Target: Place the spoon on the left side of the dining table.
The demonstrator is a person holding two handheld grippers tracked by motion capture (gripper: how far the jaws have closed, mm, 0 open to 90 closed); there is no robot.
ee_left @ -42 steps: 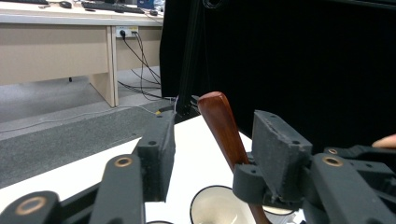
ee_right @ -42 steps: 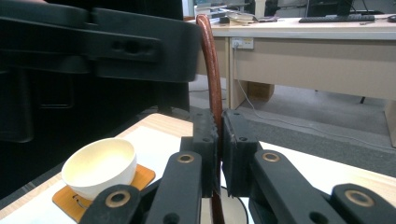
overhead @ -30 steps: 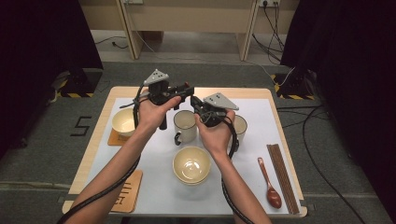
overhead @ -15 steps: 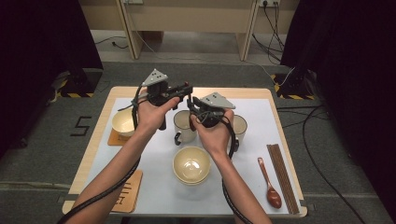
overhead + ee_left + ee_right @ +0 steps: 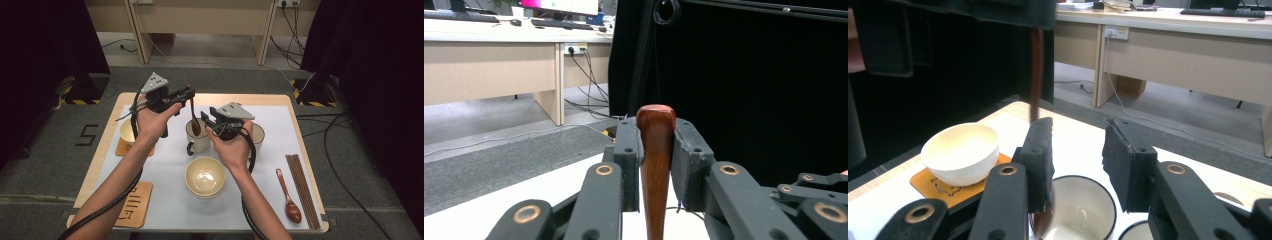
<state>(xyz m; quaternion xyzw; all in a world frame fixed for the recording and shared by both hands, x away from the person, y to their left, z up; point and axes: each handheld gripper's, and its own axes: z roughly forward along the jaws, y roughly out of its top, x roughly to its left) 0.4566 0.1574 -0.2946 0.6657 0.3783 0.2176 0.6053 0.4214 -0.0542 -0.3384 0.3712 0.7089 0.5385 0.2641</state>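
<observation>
**Over the mug: spoon is going in, job approx. half done**

Above the table [image 5: 150, 165] middle, the left hand-held gripper [image 5: 186, 96] is squeezing shut on the handle of a brown wooden spoon [image 5: 194, 117]. The spoon is hanging straight down, and its round end is sitting at the mouth of the white mug [image 5: 199, 139]. Seen from the left gripper view, the spoon [image 5: 655, 165] handle is pinched tight between both jaws.

The right hand-held gripper [image 5: 212, 121] is waiting just beside the mug w/ its jaws spread apart, holding nothing. From the right gripper view, the mug [image 5: 1083, 212] is right under those jaws and the spoon [image 5: 1037, 75] is dropping down in front.

Done so far: spoon is picked up and lined up w/ the mug. Left to do, I think: lowering it all the way in and letting go.

A 2nd spoon [image 5: 287, 195] is lying near the chopsticks [image 5: 301, 187] at the right side, not touched yet. Maybe it is going next, poss. into the other mug [image 5: 257, 136].
</observation>
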